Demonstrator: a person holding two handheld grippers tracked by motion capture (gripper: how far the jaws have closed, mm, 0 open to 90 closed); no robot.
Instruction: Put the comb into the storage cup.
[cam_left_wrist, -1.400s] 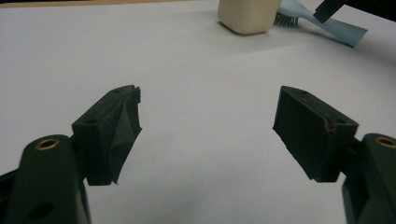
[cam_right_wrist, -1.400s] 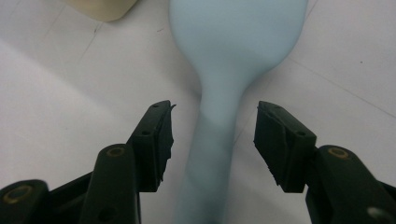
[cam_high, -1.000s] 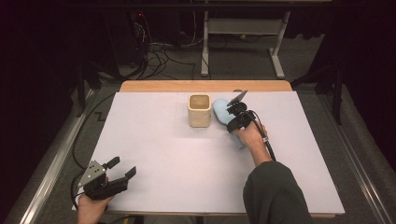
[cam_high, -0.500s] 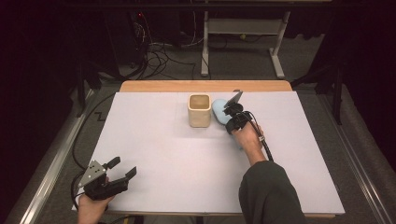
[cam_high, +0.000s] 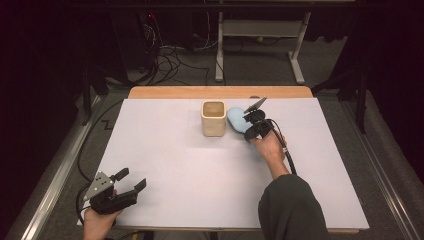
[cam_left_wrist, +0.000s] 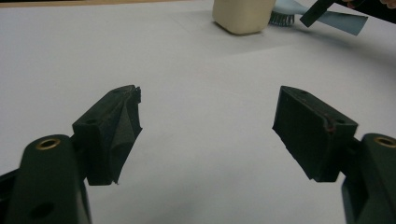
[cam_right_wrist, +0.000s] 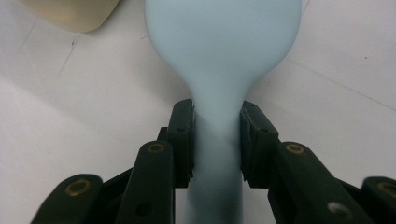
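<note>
**Right gripper clamping the blue brush beside the cup**

The right gripper (cam_high: 254, 124) is reaching toward the far middle of the white table (cam_high: 165, 165), and its jaws are pinching the narrow handle of a pale blue brush (cam_right_wrist: 223, 56). In the right gripper view the two black pads are pressing on either side of the neck, just below where it is widening into the rounded head. From above, the brush head (cam_high: 236, 120) is lying just to the right of a cream-coloured square cup (cam_high: 213, 118), close beside it; I cannot tell whether the two are touching. In the left gripper view the brush is showing dark bristles on its underside, next to the cup (cam_left_wrist: 243, 15).

The left gripper (cam_high: 122, 187) is sitting at the near left corner of the table, well apart from the cup and brush. Its jaws are standing spread wide, with bare white table showing between them.

The person's right forearm, in a dark sleeve (cam_high: 287, 207), is coming in from the near edge.
</note>
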